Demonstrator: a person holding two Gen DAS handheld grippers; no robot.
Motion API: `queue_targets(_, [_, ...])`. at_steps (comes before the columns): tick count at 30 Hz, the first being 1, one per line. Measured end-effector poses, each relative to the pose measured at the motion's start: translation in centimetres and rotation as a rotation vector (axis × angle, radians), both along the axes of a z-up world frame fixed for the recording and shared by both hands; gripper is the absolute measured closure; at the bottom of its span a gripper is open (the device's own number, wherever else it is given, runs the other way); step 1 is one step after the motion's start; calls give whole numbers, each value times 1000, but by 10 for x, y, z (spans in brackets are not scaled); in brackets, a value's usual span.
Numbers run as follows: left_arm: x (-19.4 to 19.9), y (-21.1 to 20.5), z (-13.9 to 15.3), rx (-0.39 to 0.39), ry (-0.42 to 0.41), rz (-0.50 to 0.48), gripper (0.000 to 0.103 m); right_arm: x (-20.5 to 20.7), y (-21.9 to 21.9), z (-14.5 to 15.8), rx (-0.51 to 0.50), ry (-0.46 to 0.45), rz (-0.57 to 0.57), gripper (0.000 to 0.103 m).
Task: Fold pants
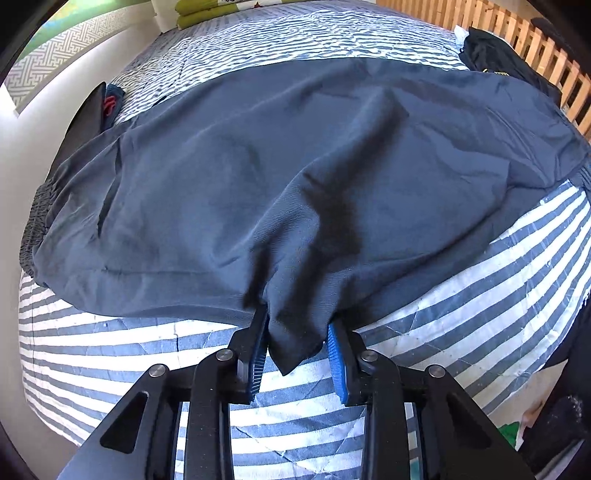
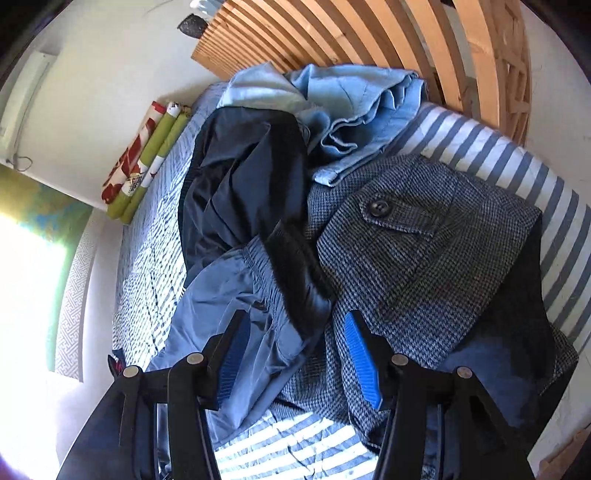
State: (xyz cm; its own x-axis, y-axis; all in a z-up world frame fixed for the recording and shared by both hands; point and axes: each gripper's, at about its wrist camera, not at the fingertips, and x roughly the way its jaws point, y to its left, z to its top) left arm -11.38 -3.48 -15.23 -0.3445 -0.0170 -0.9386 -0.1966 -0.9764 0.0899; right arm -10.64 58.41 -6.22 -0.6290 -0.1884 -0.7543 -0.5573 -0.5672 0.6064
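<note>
Dark navy pants lie spread flat across the striped bed cover, long axis running side to side in the left wrist view, elastic waistband at the pants' left end hanging right at the bed's left edge. The near hem edge of the pants runs just above the left tongs, & a pinched fold of that edge hangs down between the blue pads; tongs partly closed w/ cloth between, but a gap shows beside the right pad, so can't tell if they truly clamp. Beyond the pants' far edge: a wide strip of bare striped cover, then green folded bedding at the wall. Right of the pants: a black garment against the wooden slat rail, little free room there. Nearer than the pants: bare striped cover down to the bed's front edge, open room. Right wrist view: right tongs about half open, nothing gripped, hovering over a clothes heap; a grey-blue tweed garment w/ button flap lies under the right pad, a lighter blue elastic-waist piece under the left pad, a dark jacket-like piece & pale blue cloth farther on toward the slat headboard. Heap crowds that end; bare stripes show only along its rim.
</note>
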Motion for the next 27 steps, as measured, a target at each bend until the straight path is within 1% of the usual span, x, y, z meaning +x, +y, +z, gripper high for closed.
queue_targets(2, [-1,0,-1,-3,-1,0,71,-5,-4,-4,-28,-14,42,54])
queue_targets(4, [0,2,-1,-9,-1,-2,71,-9,-6,-5,-9,-33,71,54])
queue_targets(5, [0,2,-1,-11,-2,-4,71,-15,-10,-8,5,-51,91,59])
queue_targets(6, [0,2,-1,-16,-3,-9,72,-16,-11,-9,13,-68,96,71])
queue_targets(7, [1,3,-1,-18,-4,-11,73,-21,-13,-13,17,-88,105,79])
queue_targets(8, [2,3,-1,-20,-7,-13,75,-24,-15,-16,9,-101,118,92])
queue_targets(9, [3,3,0,-23,-8,-17,76,-26,-16,-18,6,-112,124,94])
queue_targets(11, [4,4,0,-27,-8,-19,79,-29,-16,-11,38,-116,127,96])
queue_targets(15, [6,6,0,-28,-14,-28,84,-29,-14,17,167,-88,128,96])
queue_targets(16, [7,7,0,-31,-14,-31,85,-31,-12,20,193,-96,126,96])
queue_targets(17, [8,7,0,-33,-14,-34,86,-31,-12,20,194,-104,128,96])
queue_targets(19, [8,7,0,-32,-14,-37,88,-29,-9,10,144,-134,151,94])
queue_targets(20, [8,6,1,-32,-14,-38,89,-32,-7,6,132,-150,153,92])
queue_targets(22, [10,6,1,-34,-14,-42,90,-22,-1,1,120,-163,127,84])
queue_targets(23, [11,7,2,-31,-14,-43,90,-15,2,-1,107,-158,107,75])
queue_targets(24, [11,6,2,-29,-13,-45,91,-9,1,-2,97,-146,97,70])
queue_targets(26, [12,5,3,-23,-14,-41,92,-4,-3,-4,99,-126,110,68])
queue_targets(27, [12,5,4,-20,-13,-39,93,-4,-5,-6,108,-125,110,65])
